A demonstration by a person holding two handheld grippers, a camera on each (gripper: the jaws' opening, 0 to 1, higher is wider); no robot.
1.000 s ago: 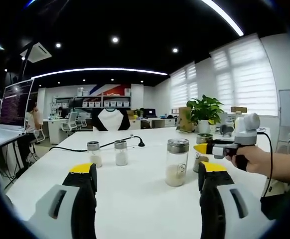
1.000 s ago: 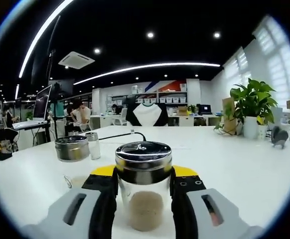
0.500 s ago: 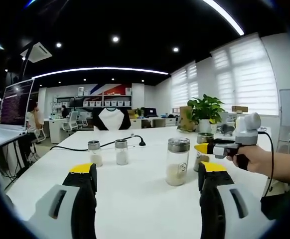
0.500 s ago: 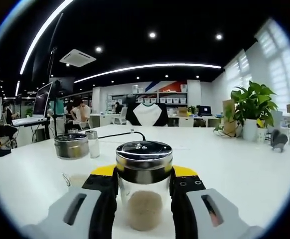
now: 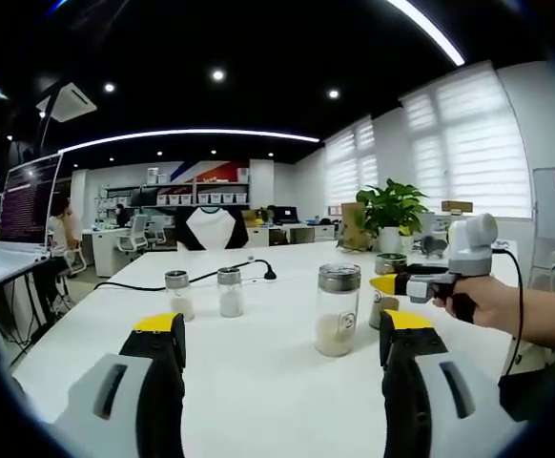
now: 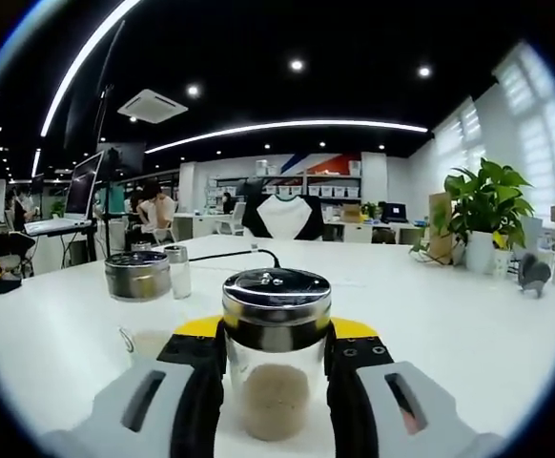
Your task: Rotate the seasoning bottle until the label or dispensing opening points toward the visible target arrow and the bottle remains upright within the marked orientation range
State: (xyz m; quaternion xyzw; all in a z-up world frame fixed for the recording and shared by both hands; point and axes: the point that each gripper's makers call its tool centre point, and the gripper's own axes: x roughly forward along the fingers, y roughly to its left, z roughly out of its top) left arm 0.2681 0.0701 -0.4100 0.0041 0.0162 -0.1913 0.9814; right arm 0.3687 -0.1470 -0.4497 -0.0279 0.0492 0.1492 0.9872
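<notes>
Lower centre of the right gripper view: clear glass bottle point(image 6: 276, 358), steel cap, tan powder inside, upright, pinched by right gripper point(image 6: 276, 367); left gripper point(image 5: 276, 348) spread

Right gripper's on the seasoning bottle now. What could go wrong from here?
1. The right gripper fingers flank the seasoning bottle low on smooth glass; twisting may let it slip or tip instead of turning.
2. A second jar stands close beside it; a wide wrist swing could knock it.
3. No target arrow or label is visible in either view, so the turn could overshoot the range.
</notes>
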